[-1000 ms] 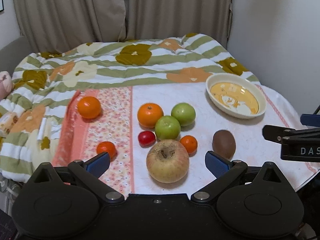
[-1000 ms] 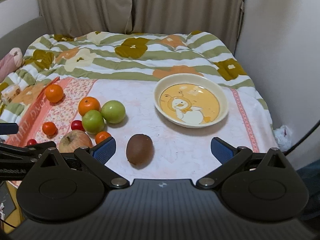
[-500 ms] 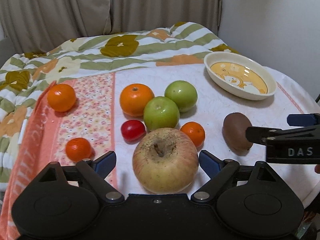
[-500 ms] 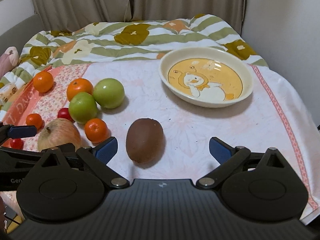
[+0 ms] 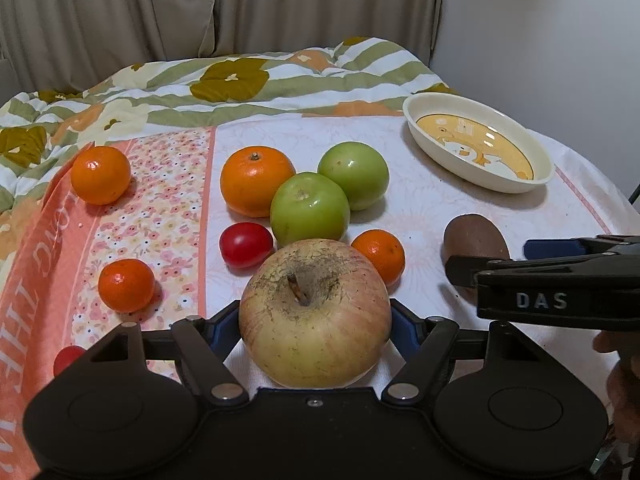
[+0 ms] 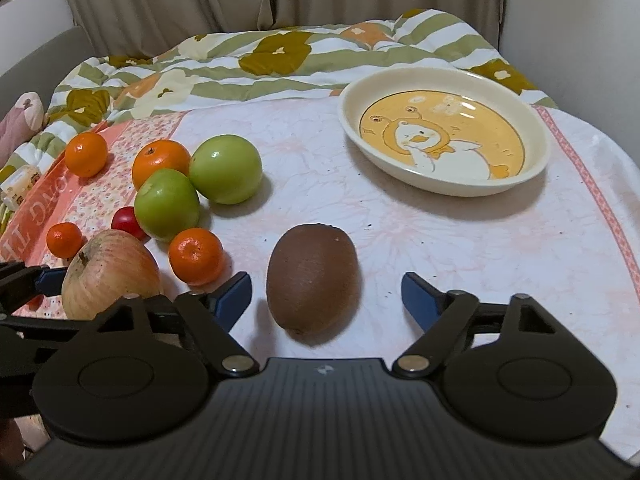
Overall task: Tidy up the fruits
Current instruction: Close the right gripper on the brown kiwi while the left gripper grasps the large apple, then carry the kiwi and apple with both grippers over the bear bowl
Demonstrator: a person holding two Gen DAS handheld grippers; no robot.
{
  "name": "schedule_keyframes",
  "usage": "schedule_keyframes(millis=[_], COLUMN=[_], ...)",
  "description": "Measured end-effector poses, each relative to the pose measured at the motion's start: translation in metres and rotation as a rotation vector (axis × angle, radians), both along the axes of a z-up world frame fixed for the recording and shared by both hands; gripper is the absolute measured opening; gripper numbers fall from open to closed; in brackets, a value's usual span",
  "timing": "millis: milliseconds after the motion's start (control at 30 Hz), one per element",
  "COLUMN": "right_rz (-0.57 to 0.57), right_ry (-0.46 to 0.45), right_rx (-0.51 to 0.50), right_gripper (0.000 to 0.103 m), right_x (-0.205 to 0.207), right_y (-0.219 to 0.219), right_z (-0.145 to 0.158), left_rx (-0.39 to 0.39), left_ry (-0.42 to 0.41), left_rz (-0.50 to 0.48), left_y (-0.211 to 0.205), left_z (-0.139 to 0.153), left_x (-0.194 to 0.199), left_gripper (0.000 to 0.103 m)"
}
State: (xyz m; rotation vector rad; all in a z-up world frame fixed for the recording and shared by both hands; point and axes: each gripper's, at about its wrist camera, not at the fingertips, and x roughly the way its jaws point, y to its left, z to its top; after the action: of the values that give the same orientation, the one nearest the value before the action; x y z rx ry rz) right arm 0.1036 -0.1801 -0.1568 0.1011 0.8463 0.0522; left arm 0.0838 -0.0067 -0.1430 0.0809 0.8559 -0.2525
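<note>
A big yellow-red apple [image 5: 315,320] lies on the cloth between the blue pads of my left gripper [image 5: 310,326], whose jaws sit against its sides. It also shows in the right wrist view [image 6: 110,274]. A brown kiwi [image 6: 313,282] lies between the spread fingers of my open right gripper [image 6: 326,300], with gaps on both sides. Behind are two green apples [image 5: 309,208], [image 5: 354,174], several oranges [image 5: 256,186] and a red tomato [image 5: 246,245]. An empty cream bowl with a duck picture [image 6: 444,132] stands at the back right.
The fruit lies on a white and pink floral cloth [image 6: 460,248] over a bed with a striped flowered quilt [image 5: 224,84]. Curtains hang behind and a white wall stands to the right. The cloth's edge drops off at the right and front.
Both grippers have moved forward and down. The left gripper's jaws have come in around the big apple. The right gripper now straddles the kiwi, still open.
</note>
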Motion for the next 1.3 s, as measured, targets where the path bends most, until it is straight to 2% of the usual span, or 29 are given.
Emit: schedule_keyframes(millis=[100, 333, 400, 667, 967, 1300], right_rz=[0.005, 0.008, 0.009, 0.012, -0.027, -0.034], right_ry=[0.008, 0.002, 0.002, -0.003, -0.063, -0.088], right_rx=[0.014, 0.015, 0.013, 0.012, 0.018, -0.007], right_gripper=[0.082, 0.074, 0.066, 0.064, 0.064, 0.064], right_x=[0.005, 0.013, 0.014, 0.009, -0.009, -0.004], right_y=[0.002, 0.006, 0.007, 0.005, -0.018, -0.083], right_z=[-0.004, -0.008, -0.008, -0.002, 0.042, 0.099], left_rx=[0.003, 0.029, 0.035, 0.046, 0.042, 0.01], left_ry=[-0.002, -0.017, -0.02, -0.051, -0.098, -0.147], left_rz=[-0.006, -0.012, -0.012, -0.02, -0.052, -0.055], left_y=[-0.001, 0.0, 0.0, -0.002, -0.019, -0.067], left_z=[0.001, 0.0, 0.0, 0.011, 0.044, 0.095], left_x=[-0.001, -0.006, -0.007, -0.01, -0.014, 0.003], left_gripper=[0.078, 0.078, 0.078, 0.078, 0.078, 0.078])
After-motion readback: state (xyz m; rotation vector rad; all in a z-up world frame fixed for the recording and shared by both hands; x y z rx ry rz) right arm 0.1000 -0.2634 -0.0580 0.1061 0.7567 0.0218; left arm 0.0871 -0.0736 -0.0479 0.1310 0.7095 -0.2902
